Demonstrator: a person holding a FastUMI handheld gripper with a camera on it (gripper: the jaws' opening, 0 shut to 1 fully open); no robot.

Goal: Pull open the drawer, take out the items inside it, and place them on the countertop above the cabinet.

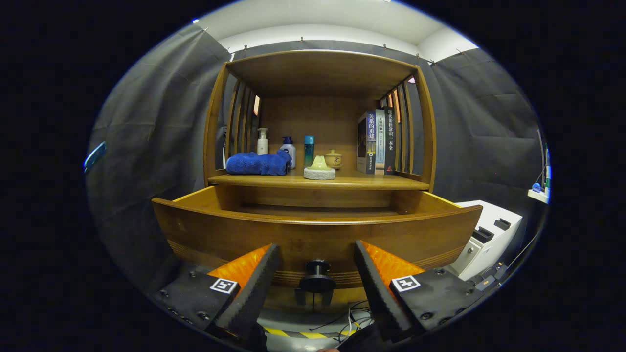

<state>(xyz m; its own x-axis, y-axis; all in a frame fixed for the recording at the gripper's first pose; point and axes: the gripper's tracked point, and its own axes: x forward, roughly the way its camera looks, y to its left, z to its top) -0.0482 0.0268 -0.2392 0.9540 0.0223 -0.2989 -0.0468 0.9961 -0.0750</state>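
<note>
So the drawer (313, 230) is already pulled out, its knob (317, 278) sitting between the spread fingers of the gripper (315, 281), which is released and touching nothing. Its inside can't really be seen past the front panel, so the contents can't be judged. On the countertop (371, 183) a blue towel (257, 163), bottles (288, 149) and books (376, 143) are seen; spine writing is too small to be made out.

We see a brown wooden drawer (313, 234) with a black knob (317, 279), a blue towel (257, 163), a teal bottle (309, 150), and yellow-black striped floor tape (298, 334).
</note>
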